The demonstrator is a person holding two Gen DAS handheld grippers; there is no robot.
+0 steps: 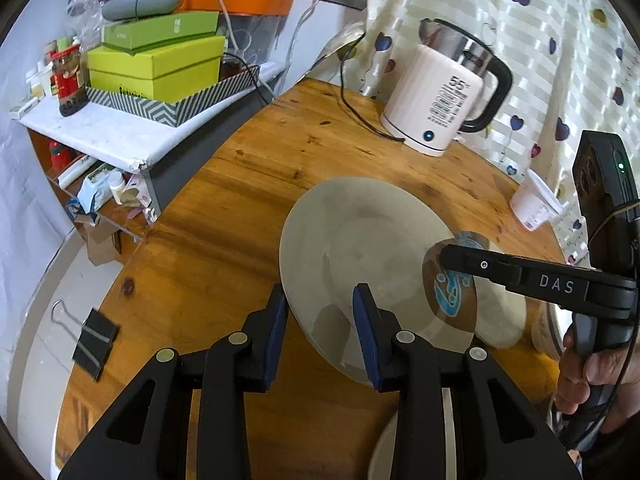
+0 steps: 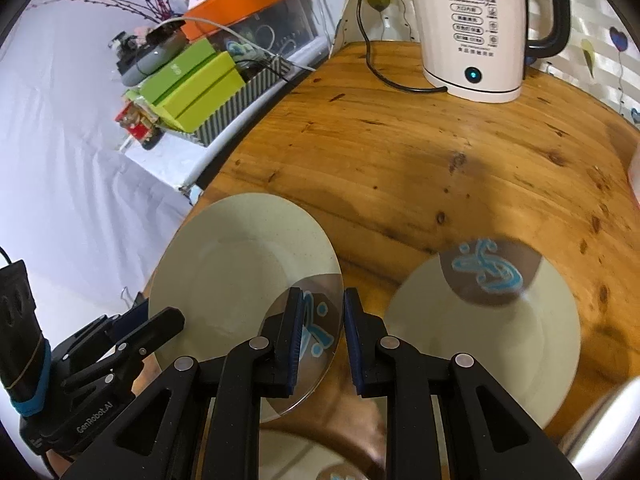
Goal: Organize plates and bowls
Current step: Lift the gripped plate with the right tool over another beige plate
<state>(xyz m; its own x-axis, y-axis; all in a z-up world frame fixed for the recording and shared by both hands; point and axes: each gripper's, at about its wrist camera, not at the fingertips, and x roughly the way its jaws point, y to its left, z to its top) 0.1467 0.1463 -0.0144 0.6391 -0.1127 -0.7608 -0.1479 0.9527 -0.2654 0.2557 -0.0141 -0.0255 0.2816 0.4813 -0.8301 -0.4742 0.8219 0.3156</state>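
Observation:
A cream plate (image 1: 360, 240) with a brown patch and blue pattern is held above the round wooden table (image 1: 248, 184). My left gripper (image 1: 320, 312) straddles its near rim, jaws apart around the edge. My right gripper (image 2: 322, 328) straddles the patterned rim of the same plate (image 2: 240, 276); it also shows in the left wrist view (image 1: 460, 258). A second matching plate (image 2: 488, 328) lies on the table to the right, also seen in the left wrist view (image 1: 500, 312). Part of another plate (image 2: 296, 456) shows below the grippers.
A white electric kettle (image 2: 476, 28) with its cord stands at the table's back. A white cup (image 1: 534, 206) sits near the curtain. A binder clip (image 1: 94, 340) lies at the table's left edge. A cluttered shelf with green boxes (image 1: 156, 68) stands to the left.

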